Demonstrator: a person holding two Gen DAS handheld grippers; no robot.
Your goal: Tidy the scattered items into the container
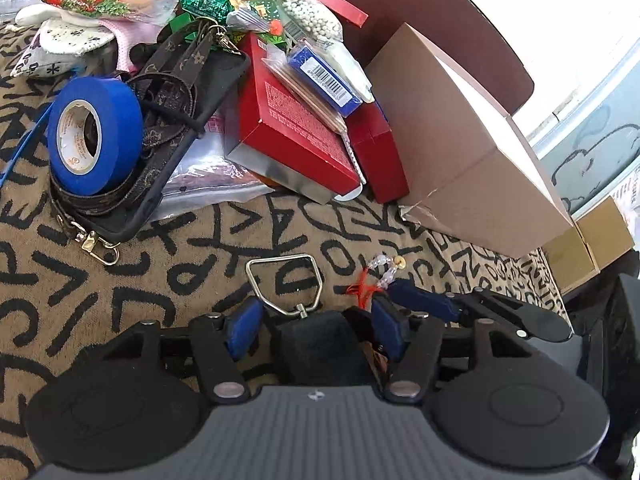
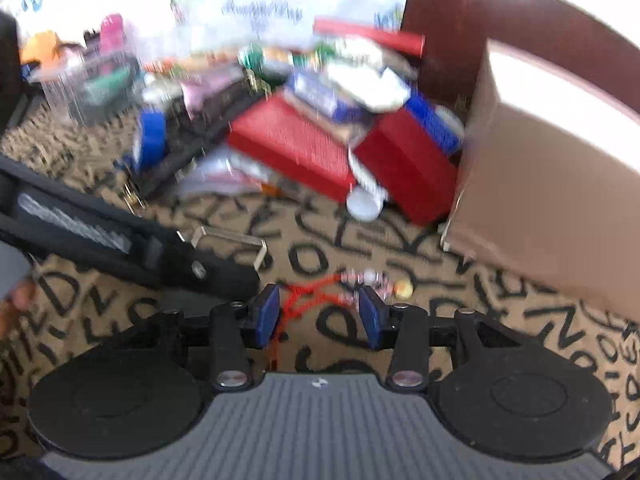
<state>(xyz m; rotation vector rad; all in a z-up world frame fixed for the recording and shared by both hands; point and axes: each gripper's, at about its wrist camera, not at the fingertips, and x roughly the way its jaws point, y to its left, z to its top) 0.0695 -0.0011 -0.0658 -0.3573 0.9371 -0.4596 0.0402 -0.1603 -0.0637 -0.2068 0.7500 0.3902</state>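
Fingers spread on both grippers, nothing pinched. Left gripper (image 1: pixel 316 318) jaws stand apart around a black strap block (image 1: pixel 320 344); its metal D-ring (image 1: pixel 284 280) lies on the letter-print rug (image 1: pixel 120 280) just ahead of the pads. Right gripper (image 2: pixel 318 312) jaws apart over a red cord charm (image 2: pixel 312 292) with clear beads and a small gold bead; pads straddle the cord, not pressing it. Right view is motion-blurred.

Charm sits on the rug just beside the strap, short of the cardboard box (image 1: pixel 472 152), which stands on the right, near the charm but apart from it. Box interior not visible from here.

Farther back, a heap: blue tape roll (image 1: pixel 96 136) resting on a brown patterned strap (image 1: pixel 168 92) and a black phone case (image 1: pixel 120 224), then red boxes (image 1: pixel 296 136), a blue barcode pack (image 1: pixel 328 76), a bag of white beads (image 1: pixel 308 12), green foil packets (image 1: pixel 208 0).
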